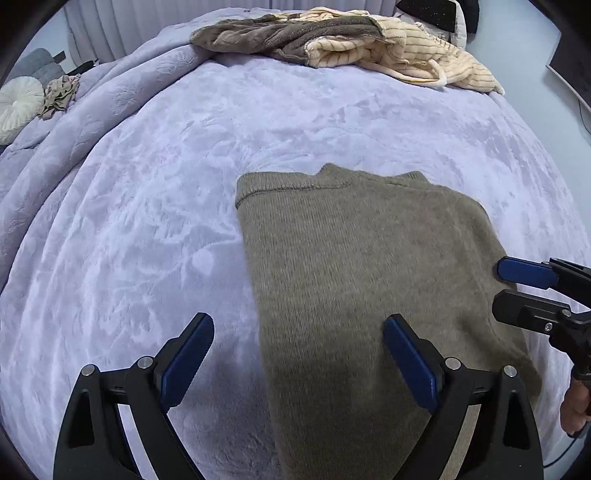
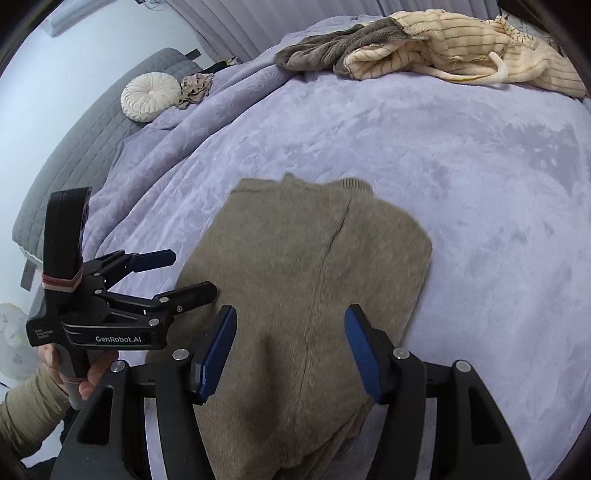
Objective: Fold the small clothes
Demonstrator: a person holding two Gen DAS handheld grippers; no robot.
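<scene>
Left wrist view. A bed with a lavender plush blanket fills the frame. An olive-brown knit sweater, already folded into a long narrow shape with its collar toward the far edge, lies flat on the near half of the blanket. The left gripper hangs over the sweater's left edge, fingers spread wide with nothing between them; one blue pad sits over bare blanket, the other over the knit. The right gripper enters from the right edge over the sweater's right side, its fingers parted and clasping nothing. Along the far edge lies a heap of clothes: a grey-brown fleece piece and a cream striped garment. At the left edge sit a round white cushion and a small crumpled beige cloth.

Right wrist view. The same sweater lies in the near middle of the blanket, a fold seam running down its length. The right gripper stands above its lower part, fingers apart, nothing pinched. The left gripper, held by a hand in a beige sleeve, hovers at the sweater's left edge, fingers spread and empty. The fleece piece and striped garment lie at the far edge; the cushion and beige cloth rest toward the far left, beside a grey quilted headboard.
</scene>
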